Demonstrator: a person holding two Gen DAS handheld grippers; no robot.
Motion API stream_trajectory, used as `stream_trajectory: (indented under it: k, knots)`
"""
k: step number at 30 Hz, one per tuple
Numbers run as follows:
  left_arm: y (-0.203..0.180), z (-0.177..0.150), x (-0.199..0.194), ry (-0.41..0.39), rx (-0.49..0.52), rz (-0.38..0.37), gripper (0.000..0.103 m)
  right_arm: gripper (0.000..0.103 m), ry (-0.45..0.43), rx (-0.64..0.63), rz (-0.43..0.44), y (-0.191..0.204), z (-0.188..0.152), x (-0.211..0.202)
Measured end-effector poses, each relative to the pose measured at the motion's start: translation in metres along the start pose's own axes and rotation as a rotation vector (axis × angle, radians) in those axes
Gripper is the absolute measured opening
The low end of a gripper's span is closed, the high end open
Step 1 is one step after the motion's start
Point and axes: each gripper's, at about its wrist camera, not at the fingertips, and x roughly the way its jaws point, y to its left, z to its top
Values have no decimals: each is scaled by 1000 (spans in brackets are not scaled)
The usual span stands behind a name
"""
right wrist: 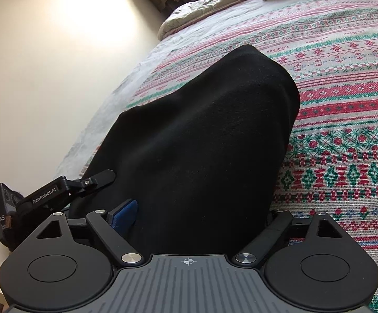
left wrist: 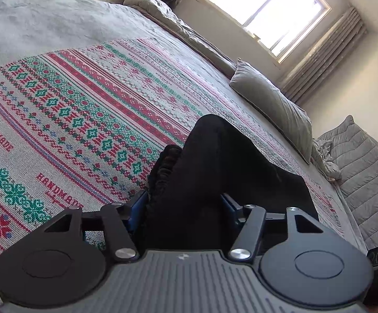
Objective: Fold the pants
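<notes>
Bedroom, bed with patterned blanket point(left wrist: 89, 109): black pants point(right wrist: 202, 140) bunched on blanket, well apart from grey pillow point(left wrist: 272, 104). Left gripper point(left wrist: 183, 208) pinching waistband. Right gripper point(right wrist: 194, 214) spread wide, cloth between fingers; grip cannot be told.

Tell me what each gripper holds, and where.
Black pants sit between both sets of jaws, the left at the gathered waistband; whether either grips cannot be told.
</notes>
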Motion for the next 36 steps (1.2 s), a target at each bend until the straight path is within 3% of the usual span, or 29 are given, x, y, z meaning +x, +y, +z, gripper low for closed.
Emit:
stream_trajectory:
  k: [5, 11, 15, 21, 25, 32, 34, 36]
  knots:
    - [1, -4, -7, -35, 1, -22, 51, 76, -19, -23, -11, 5, -3, -3]
    - [-3, -4, -19, -77, -54, -62, 31, 47, -59, -105, -28, 17, -3, -12]
    - [-17, -4, -25, -93, -86, -96, 24, 33, -61, -50, 9, 12, 5, -23]
    - [-64, -15, -13, -44, -85, -180, 17, 30, -53, 50, 25, -12, 20, -54]
    - [-115, -29, 9, -2, 8, -215, 17, 29, -67, 104, 17, -38, 37, -91]
    - [-171, -49, 66, 89, 73, -279, 18, 29, -157, 173, -81, -101, 57, -155]
    - [-178, -50, 72, 97, 111, -262, 21, 29, -169, 170, -92, -120, 62, -167]
    - [-183, -52, 76, 73, 172, -190, 30, 34, -163, 182, -114, -138, 67, -171]
